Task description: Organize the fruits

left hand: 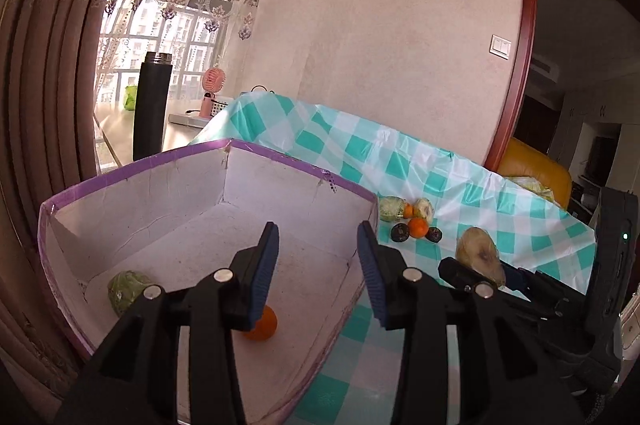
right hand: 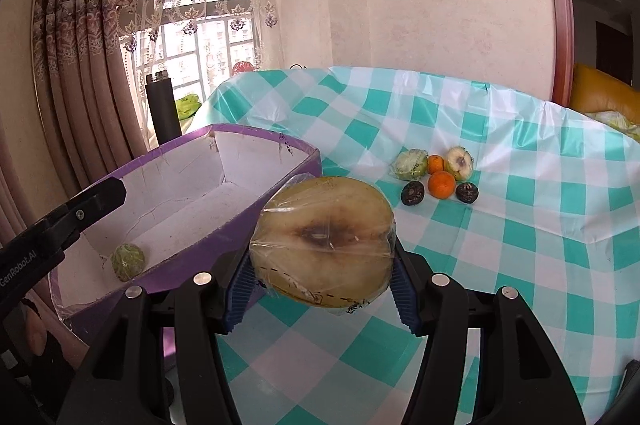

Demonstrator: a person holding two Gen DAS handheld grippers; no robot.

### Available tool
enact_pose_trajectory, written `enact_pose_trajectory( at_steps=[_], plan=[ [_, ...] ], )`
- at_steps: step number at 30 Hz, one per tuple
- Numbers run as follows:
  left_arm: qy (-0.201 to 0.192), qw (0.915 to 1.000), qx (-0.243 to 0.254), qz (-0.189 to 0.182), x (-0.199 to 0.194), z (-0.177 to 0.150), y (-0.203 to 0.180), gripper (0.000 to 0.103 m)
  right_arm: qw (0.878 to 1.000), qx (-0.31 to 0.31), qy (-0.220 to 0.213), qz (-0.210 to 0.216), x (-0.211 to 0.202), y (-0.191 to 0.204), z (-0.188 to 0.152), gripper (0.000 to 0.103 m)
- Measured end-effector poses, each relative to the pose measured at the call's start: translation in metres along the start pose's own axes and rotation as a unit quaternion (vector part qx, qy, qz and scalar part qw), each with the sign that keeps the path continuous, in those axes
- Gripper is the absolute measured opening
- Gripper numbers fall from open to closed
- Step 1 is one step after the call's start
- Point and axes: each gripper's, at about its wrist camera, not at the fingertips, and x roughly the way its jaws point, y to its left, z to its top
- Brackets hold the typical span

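My right gripper is shut on a plastic-wrapped half fruit, cut face toward the camera, held above the checked tablecloth beside the purple box. It also shows in the left wrist view. My left gripper is open and empty over the purple box's right part. Inside the box lie a wrapped green fruit and an orange. A cluster of loose fruits lies on the cloth: a wrapped green one, two oranges, a cut half, two dark ones.
A green-and-white checked cloth covers the table. A tall black flask stands behind the box by the window. A pink fan is further back. A yellow chair is at the right.
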Motion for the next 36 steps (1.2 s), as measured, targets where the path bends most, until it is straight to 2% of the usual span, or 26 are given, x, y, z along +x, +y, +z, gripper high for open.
enact_pose_trajectory(
  at_steps=[1,3,7,9,11,13,14,15,17,19,22,25,28,30,32,36],
  plan=[
    [-0.010,0.9999,0.002,0.002,-0.002,-0.009,0.002,0.056,1.000,0.015,0.006,-0.001,0.002,-0.006,-0.004,0.058],
    [0.006,0.9994,0.021,-0.026,0.004,-0.017,0.000,0.056,1.000,0.024,0.012,-0.011,0.002,-0.017,-0.014,0.058],
    [0.003,0.9974,0.061,-0.039,0.021,-0.025,0.000,0.060,0.998,0.044,0.028,-0.027,0.008,-0.036,-0.023,0.058],
    [-0.005,0.9934,0.111,-0.029,0.021,-0.031,-0.008,0.060,0.998,0.053,0.032,-0.029,0.012,-0.041,-0.025,0.058],
    [0.004,0.9898,0.134,-0.048,0.013,-0.024,-0.015,0.060,0.998,0.044,0.034,-0.027,0.012,-0.038,-0.025,0.058],
    [-0.001,0.9898,0.131,-0.056,-0.002,-0.006,-0.013,0.072,0.999,0.027,0.024,-0.022,0.008,-0.032,-0.020,0.058],
    [0.003,0.9909,0.123,-0.056,-0.009,0.006,-0.009,0.089,0.999,0.020,0.021,-0.016,0.006,-0.028,-0.015,0.058],
    [0.005,0.9929,0.108,-0.049,-0.015,0.017,-0.002,0.099,1.000,0.014,0.022,-0.002,0.005,-0.023,-0.010,0.058],
    [0.005,0.9971,0.074,-0.015,-0.022,0.037,0.016,0.101,0.999,-0.001,0.021,0.029,0.006,-0.008,0.003,0.058],
    [0.039,0.9971,0.061,0.025,-0.015,0.054,0.029,0.101,0.998,-0.023,0.015,0.056,0.007,0.012,0.018,0.058],
    [0.117,0.9876,0.053,0.090,0.009,0.063,0.044,0.101,0.993,-0.058,0.026,0.096,0.016,0.045,0.042,0.058],
    [0.205,0.9666,0.041,0.148,0.038,0.055,0.068,0.101,0.982,-0.129,0.083,0.107,0.040,0.085,0.056,0.058],
    [0.260,0.9478,0.031,0.181,0.057,0.042,0.090,0.101,0.965,-0.197,0.141,0.101,0.067,0.120,0.051,0.058],
    [0.279,0.9393,0.025,0.198,0.064,0.033,0.103,0.101,0.955,-0.224,0.175,0.084,0.084,0.132,0.042,0.059],
    [0.294,0.9346,0.024,0.199,0.069,0.026,0.111,0.101,0.947,-0.238,0.202,0.076,0.098,0.138,0.034,0.060],
    [0.302,0.9285,0.057,0.208,0.074,0.023,0.110,0.101,0.942,-0.259,0.207,0.048,0.107,0.141,0.026,0.074]
  ],
)
